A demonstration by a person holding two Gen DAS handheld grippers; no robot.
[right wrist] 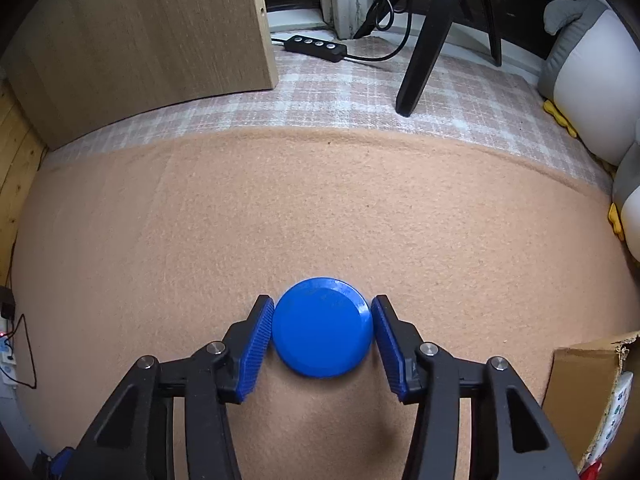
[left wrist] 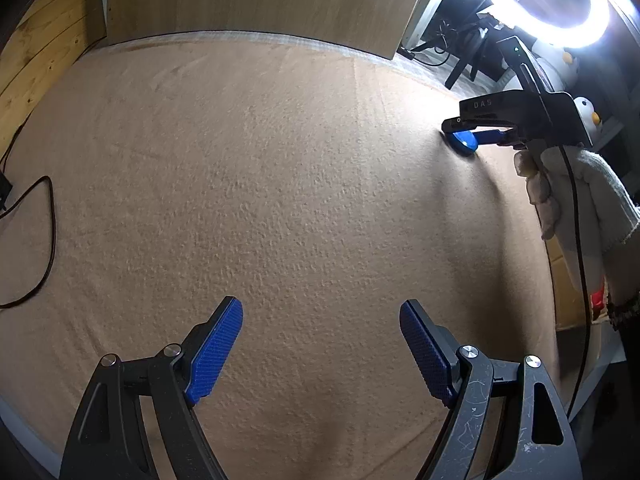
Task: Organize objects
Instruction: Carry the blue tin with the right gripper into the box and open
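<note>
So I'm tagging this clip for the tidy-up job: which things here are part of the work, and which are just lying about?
Part of the job:
- blue round lid, flat on the tan blanket
- right gripper, fingers against the lid's two sides
- left gripper, open, nothing between its fingers

Just lying about:
- power strip
- penguin plush toys
- ring light
- cardboard box

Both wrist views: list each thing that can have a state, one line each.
Blue disc: lying flat on the tan blanket, pinched at both sides by the right gripper.
Right gripper: shut on the disc.
Left gripper: open, nothing between its pads, above bare blanket.
Ring light: switched on.
Cardboard box: open at the top.
</note>
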